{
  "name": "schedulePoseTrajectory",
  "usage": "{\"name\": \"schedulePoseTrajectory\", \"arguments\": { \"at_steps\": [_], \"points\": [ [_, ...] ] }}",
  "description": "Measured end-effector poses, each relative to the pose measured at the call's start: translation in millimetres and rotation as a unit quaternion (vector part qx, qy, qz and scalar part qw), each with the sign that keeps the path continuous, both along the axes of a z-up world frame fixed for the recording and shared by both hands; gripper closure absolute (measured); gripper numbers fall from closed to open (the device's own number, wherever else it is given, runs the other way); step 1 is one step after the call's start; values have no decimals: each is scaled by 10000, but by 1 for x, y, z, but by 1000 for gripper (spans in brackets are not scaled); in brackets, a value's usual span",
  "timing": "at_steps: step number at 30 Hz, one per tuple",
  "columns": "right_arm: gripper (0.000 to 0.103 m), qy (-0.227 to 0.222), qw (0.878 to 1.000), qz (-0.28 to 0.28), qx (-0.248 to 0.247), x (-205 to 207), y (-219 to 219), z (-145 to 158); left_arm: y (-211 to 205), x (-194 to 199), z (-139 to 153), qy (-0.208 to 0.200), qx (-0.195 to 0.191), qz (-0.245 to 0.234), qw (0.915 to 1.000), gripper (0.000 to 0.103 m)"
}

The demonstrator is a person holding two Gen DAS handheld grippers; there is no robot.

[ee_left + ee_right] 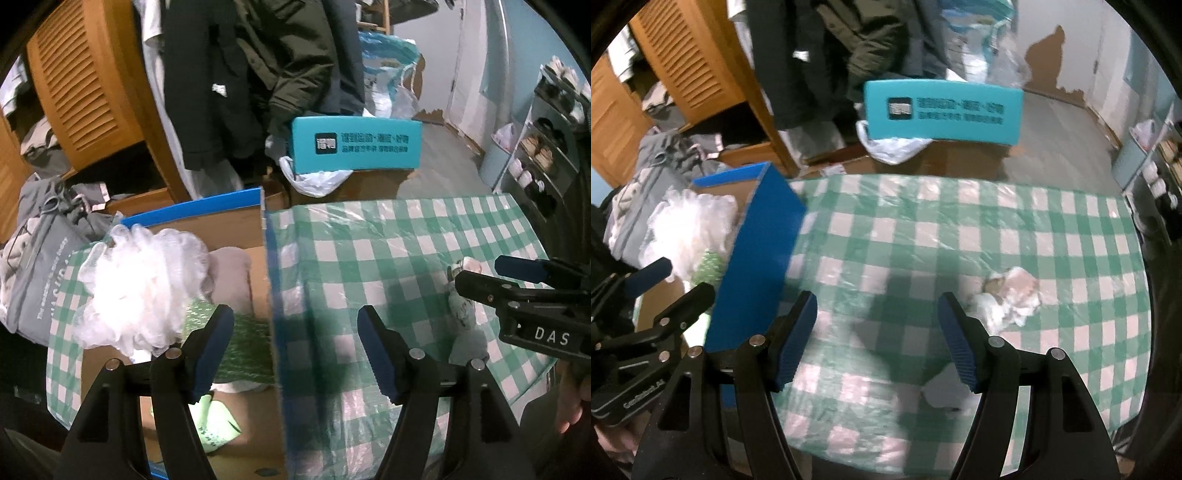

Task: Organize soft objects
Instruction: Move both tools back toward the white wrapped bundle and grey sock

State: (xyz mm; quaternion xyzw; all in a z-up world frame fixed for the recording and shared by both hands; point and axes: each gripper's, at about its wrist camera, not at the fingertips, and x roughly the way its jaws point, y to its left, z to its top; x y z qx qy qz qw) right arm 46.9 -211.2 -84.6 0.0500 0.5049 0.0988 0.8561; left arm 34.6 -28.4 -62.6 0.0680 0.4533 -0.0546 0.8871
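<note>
On the checked tablecloth [923,229], right of centre in the right wrist view, lies the one soft item not yet boxed: a small crumpled white-and-tan cloth bundle [1008,295]. I judge it v. light, limp, no stiffness, not fragile; it should squash flat under the pads. Best hold, in my opinion: across the thickest bunched middle, not a loose edge, or it may slip out or trail. Plastic film over the cloth looks slick, so the bundle could slide if nudged.

Right gripper [879,339] hangs above bare tablecloth, just left of the bundle, jaws apart, nothing between them. Left gripper [295,350] also stands apart and empty, straddling the blue wall of the cardboard box [271,295].

Box sits at the table's left end. Inside: white mesh bath pouf [144,288], green netted item [240,347] under it, a pinkish-tan soft piece [232,273], a light green packet [218,421].

Limits of view:
- Bundle blurred in right view; in left view mostly hidden behind the other gripper. Cannot tell if one item or several, or what it is.
- Box floor partly covered by left gripper body; lower contents cut off.
- Pale patch on the table near the right finger: unclear, poss. glare.
- Background clutter not assessed.
</note>
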Motion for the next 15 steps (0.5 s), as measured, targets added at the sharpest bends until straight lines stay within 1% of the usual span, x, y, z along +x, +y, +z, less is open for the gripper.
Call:
{"name": "schedulePoseTrajectory", "arguments": {
  "at_steps": [9, 15],
  "points": [
    [35, 230, 9991, -349, -82, 6, -39, -22, -28, 14, -18, 196, 83, -78, 9997, 31],
    [35, 582, 9965, -560, -195, 18, -58, -49, -45, 28, -38, 416, 175, -136, 9989, 31]
  ]
}}
